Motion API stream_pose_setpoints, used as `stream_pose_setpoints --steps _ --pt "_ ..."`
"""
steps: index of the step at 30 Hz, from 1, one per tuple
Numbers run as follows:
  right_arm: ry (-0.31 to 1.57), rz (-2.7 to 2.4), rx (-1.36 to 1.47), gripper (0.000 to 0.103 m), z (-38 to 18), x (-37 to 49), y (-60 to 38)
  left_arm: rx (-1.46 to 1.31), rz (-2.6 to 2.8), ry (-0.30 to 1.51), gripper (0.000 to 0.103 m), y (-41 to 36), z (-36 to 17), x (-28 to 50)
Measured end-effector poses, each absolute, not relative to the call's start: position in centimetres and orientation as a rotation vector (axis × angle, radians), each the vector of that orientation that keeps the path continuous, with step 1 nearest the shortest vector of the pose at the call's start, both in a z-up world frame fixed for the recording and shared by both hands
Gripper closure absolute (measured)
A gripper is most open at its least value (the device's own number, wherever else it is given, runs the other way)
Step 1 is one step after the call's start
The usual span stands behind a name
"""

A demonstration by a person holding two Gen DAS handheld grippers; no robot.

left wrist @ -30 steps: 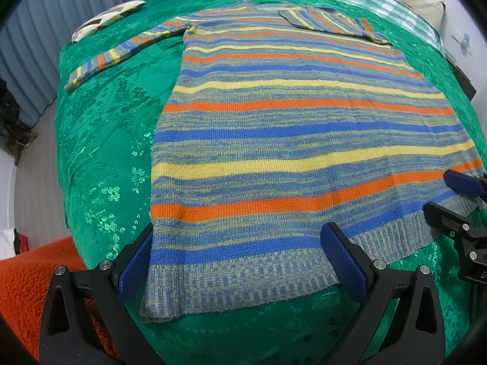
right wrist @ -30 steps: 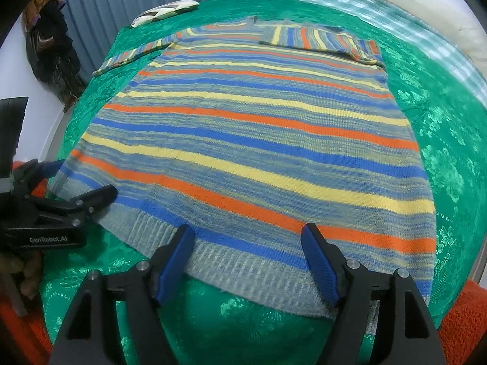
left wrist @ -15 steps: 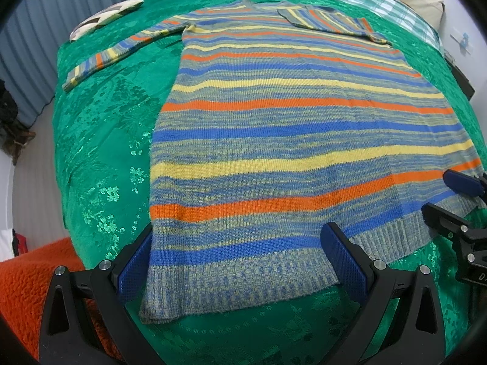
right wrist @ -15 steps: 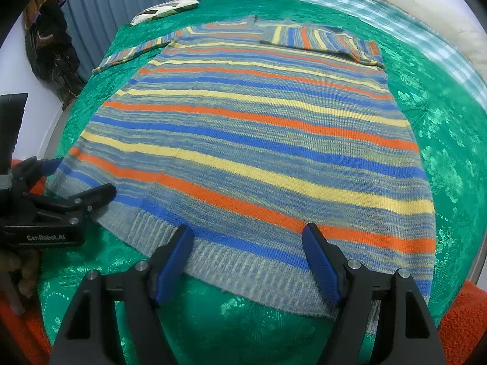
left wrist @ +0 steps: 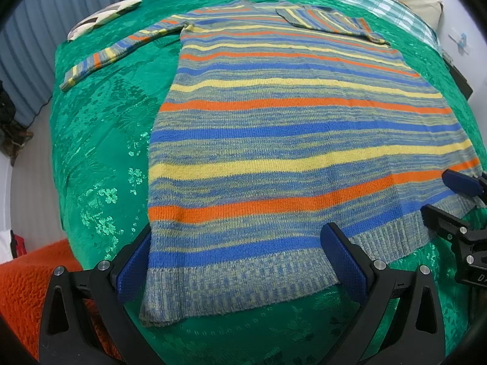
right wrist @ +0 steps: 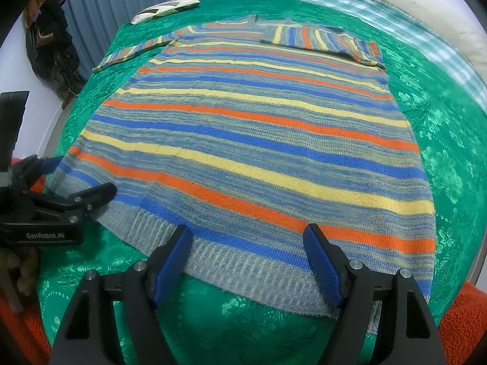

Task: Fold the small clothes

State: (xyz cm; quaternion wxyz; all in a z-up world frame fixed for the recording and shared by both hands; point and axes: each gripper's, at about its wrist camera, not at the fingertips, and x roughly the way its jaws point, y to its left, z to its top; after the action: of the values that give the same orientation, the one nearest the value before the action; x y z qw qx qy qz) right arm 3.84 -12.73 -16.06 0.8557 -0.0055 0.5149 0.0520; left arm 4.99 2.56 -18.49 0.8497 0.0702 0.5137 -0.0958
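Note:
A knitted sweater (left wrist: 292,140) with blue, yellow and orange stripes lies flat on the green bedspread (left wrist: 100,140), its ribbed hem nearest me. One sleeve (left wrist: 115,51) stretches out to the left. The other sleeve (left wrist: 331,21) is folded across the chest. My left gripper (left wrist: 239,258) is open, its blue pads either side of the hem's left corner without pressing it. My right gripper (right wrist: 248,255) is open too, straddling the hem further right. Each gripper shows in the other's view: the right gripper (left wrist: 450,197) and the left gripper (right wrist: 76,179), both at the hem's edges.
A patterned cushion (left wrist: 100,18) lies at the bed's far left corner and a checked blanket (left wrist: 380,0) at the far right. Orange fabric (left wrist: 27,276) shows below the bed's near edge. Dark clothes (right wrist: 51,51) hang by the curtain. A hand (right wrist: 21,273) holds the left gripper.

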Motion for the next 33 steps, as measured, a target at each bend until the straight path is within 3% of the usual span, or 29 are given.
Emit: stream_pose_setpoints --steps 5,17,24,33 --pt "1.088 0.13 -0.014 0.015 -16.2 3.9 -12.4 0.139 -0.207 1.081 0.0 2.7 -18.4 4.9" --pt "1.086 0.146 -0.007 0.011 -16.3 4.0 -12.3 -0.006 -0.237 1.103 0.001 4.9 -14.7 5.7" --pt "1.088 0.162 -0.01 0.007 -16.4 4.0 -12.2 -0.166 -0.143 1.024 0.001 13.3 -9.8 14.5" --pt "1.09 0.172 -0.024 0.003 -16.5 4.1 -11.9 -0.414 0.156 1.015 0.003 28.6 -13.2 26.2"
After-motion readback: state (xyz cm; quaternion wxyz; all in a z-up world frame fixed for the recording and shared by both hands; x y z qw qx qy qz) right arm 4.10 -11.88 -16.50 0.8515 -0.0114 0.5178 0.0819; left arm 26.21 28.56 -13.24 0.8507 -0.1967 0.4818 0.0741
